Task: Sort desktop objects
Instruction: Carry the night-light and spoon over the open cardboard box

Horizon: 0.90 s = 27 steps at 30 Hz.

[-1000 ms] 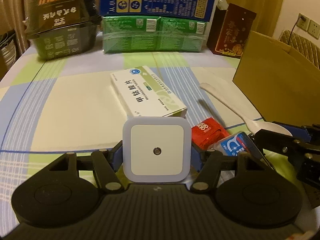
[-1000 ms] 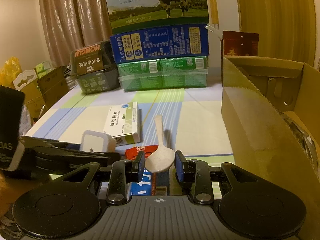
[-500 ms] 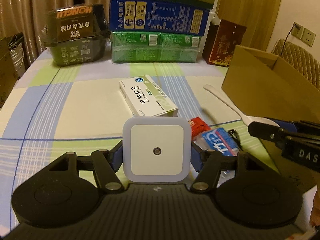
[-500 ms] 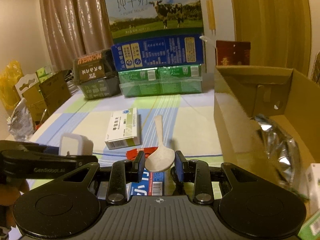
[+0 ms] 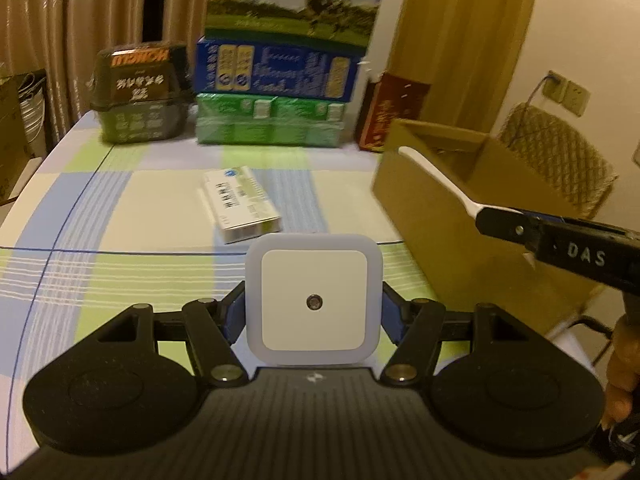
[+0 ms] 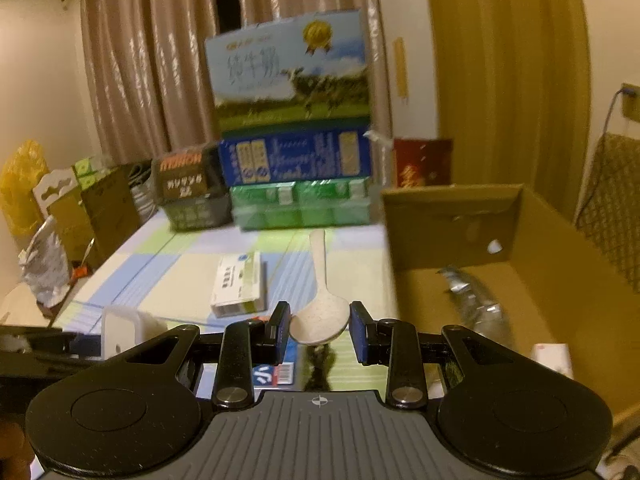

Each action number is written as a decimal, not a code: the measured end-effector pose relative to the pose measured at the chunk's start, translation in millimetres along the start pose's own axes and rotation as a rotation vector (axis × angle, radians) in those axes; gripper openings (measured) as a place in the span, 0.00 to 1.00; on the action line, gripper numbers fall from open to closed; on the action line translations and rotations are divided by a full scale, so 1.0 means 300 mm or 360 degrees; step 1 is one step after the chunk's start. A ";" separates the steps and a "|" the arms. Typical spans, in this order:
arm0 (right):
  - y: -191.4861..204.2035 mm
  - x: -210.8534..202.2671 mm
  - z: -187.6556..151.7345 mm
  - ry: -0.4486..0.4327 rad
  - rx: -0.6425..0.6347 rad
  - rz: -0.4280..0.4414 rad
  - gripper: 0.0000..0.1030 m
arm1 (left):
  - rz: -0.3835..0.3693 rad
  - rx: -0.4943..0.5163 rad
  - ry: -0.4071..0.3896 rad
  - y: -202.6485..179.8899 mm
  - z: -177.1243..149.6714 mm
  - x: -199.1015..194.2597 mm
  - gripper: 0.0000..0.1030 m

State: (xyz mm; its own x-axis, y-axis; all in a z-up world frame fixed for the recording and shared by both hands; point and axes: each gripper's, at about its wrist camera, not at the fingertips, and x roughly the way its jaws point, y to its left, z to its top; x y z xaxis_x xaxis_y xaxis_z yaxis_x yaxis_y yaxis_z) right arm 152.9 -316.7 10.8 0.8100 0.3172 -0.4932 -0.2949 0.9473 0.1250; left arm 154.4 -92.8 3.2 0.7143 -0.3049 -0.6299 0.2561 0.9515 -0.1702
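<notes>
Night light (image 5: 314, 300) is pinched in the left claw (image 5: 314, 312) above the worktop (image 5: 120, 216); the right claw (image 6: 320, 330) pinches the spoon (image 6: 320, 304). Both are in carrying; next, I think, release into the cardboard box (image 6: 560, 288).

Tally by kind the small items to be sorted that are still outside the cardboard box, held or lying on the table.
Night light, held by left gripper: 1
Spoon, held by right gripper: 1
Medicine box, on table: 1
Blue packet, on table: 1
Total: 4
</notes>
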 end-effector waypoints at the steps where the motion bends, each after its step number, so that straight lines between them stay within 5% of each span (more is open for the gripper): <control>1: -0.010 -0.022 0.008 -0.0013 0.0006 -0.0012 0.28 | -0.0012 0.0006 -0.0011 -0.021 0.003 -0.014 0.59; 11: -0.161 -0.193 0.063 -0.0104 0.0086 -0.0146 0.28 | -0.0126 0.0152 -0.0094 -0.270 0.090 -0.096 0.59; 27: -0.446 -0.327 0.052 -0.0142 0.0248 -0.0306 0.28 | -0.0270 0.0294 -0.0069 -0.572 0.148 -0.020 0.59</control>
State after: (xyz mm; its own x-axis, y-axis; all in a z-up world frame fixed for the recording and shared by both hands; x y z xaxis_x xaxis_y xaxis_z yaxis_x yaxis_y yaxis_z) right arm 120.9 -473.8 56.0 0.8872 0.1265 -0.4437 -0.0549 0.9838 0.1708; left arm 135.1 -256.0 69.7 0.6770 -0.4650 -0.5705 0.4865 0.8644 -0.1272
